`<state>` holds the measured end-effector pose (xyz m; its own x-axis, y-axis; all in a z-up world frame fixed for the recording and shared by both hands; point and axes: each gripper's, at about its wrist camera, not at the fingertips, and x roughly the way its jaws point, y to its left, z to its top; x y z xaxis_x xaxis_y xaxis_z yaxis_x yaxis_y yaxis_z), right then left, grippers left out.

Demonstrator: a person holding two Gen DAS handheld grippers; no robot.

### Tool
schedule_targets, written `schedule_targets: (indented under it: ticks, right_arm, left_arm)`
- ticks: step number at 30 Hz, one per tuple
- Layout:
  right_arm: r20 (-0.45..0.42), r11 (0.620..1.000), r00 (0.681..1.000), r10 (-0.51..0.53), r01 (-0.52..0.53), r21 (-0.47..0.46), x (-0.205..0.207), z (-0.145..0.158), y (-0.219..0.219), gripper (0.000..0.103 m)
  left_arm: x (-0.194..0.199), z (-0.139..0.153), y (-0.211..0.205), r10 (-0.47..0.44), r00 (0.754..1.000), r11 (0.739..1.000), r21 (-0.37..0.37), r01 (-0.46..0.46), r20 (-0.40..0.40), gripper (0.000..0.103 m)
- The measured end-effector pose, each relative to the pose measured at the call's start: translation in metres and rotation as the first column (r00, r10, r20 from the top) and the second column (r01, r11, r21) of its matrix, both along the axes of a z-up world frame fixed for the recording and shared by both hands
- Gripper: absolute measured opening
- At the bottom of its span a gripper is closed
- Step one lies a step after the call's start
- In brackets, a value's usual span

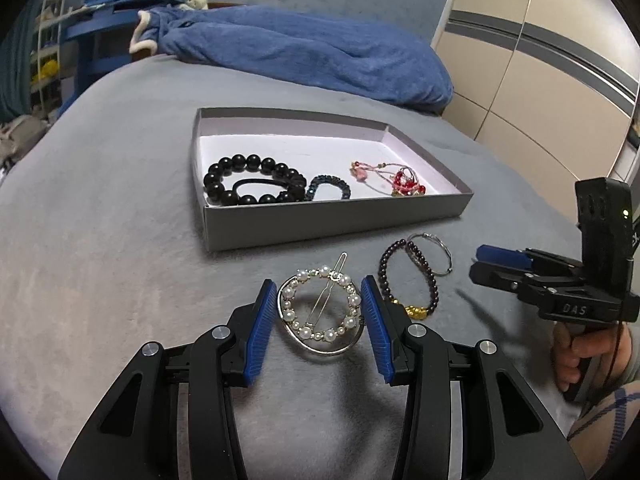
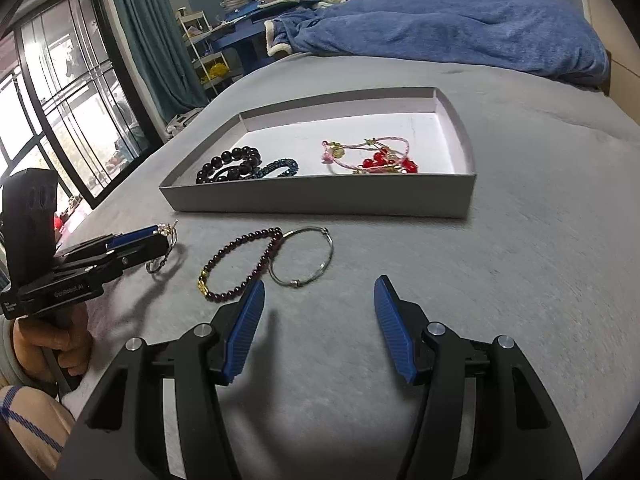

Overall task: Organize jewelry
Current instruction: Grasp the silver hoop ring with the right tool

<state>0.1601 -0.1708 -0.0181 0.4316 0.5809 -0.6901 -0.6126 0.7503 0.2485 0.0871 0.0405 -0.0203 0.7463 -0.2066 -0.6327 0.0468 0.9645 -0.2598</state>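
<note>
- Your left gripper (image 1: 320,312) was closed around the pearl hair clip (image 1: 320,308), one blue pad on each side of the ring, because the ring is wide and flat and can only be taken across its width.
- From the right wrist view the clip (image 2: 166,248) looked a little lifted off the grey bedcover (image 1: 120,240), but this view is partly blocked, so I cannot say it for sure.
- Your right gripper (image 2: 320,320) stood open and held nothing; it waited just beside the dark red bead bracelet (image 2: 240,264) and the thin silver bangle (image 2: 304,256), probably to take one of them next.
- These two pieces lay on the cover, touching each other, in front of the grey box (image 1: 332,224).
- The box was open on top and near both hands, so every piece travels only a short way.
- Inside it already lay the black bead bracelet (image 1: 248,180), a dark blue bracelet (image 1: 328,188) and a red and pink cord bracelet (image 1: 392,180), kept apart so they do not tangle.
</note>
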Motion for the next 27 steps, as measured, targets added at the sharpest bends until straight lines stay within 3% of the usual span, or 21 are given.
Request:
schedule_targets:
  ticks: [4,6,10,12,13,14,21,27]
  right_arm:
    - [-0.02,0.999,1.0,-0.002,0.001,-0.042,0.011,-0.004,0.012,0.057]
    - [-0.024,0.999,1.0,-0.004,0.003,-0.054,0.016,-0.006,0.017,0.053]
    - [-0.03,0.996,0.999,0.01,-0.013,-0.091,0.022,-0.01,0.029,0.022]
    - [-0.024,0.996,1.0,0.013,-0.015,-0.089,0.022,-0.011,0.028,0.018]
    - [-0.027,0.998,1.0,0.002,-0.004,-0.07,0.022,-0.01,0.024,0.008]
    - [-0.03,0.998,0.999,-0.011,0.009,-0.057,0.022,-0.011,0.019,0.005]
    - [-0.053,0.986,0.985,-0.166,0.167,0.027,0.02,-0.009,-0.027,0.004]
    - [-0.085,0.982,0.98,-0.182,0.186,0.043,0.016,-0.013,-0.038,0.004]
  left_arm:
    - [0.002,-0.001,-0.002,-0.018,1.0,1.0,-0.003,0.018,-0.007,0.045]
    - [0.002,-0.002,-0.004,-0.023,1.0,1.0,0.002,0.023,-0.013,0.045]
    - [0.003,-0.003,-0.007,-0.03,0.999,0.999,0.017,0.031,-0.025,0.045]
    - [0.003,-0.003,-0.007,-0.03,0.999,0.999,0.019,0.031,-0.025,0.045]
    - [0.003,-0.003,-0.007,-0.029,0.999,0.999,0.018,0.03,-0.023,0.045]
    - [0.003,-0.003,-0.007,-0.029,0.999,0.999,0.017,0.029,-0.021,0.045]
    - [0.001,-0.001,-0.009,-0.039,0.999,0.999,0.028,0.039,-0.01,0.045]
    - [0.001,0.001,-0.016,-0.058,0.998,0.997,0.057,0.058,-0.003,0.051]
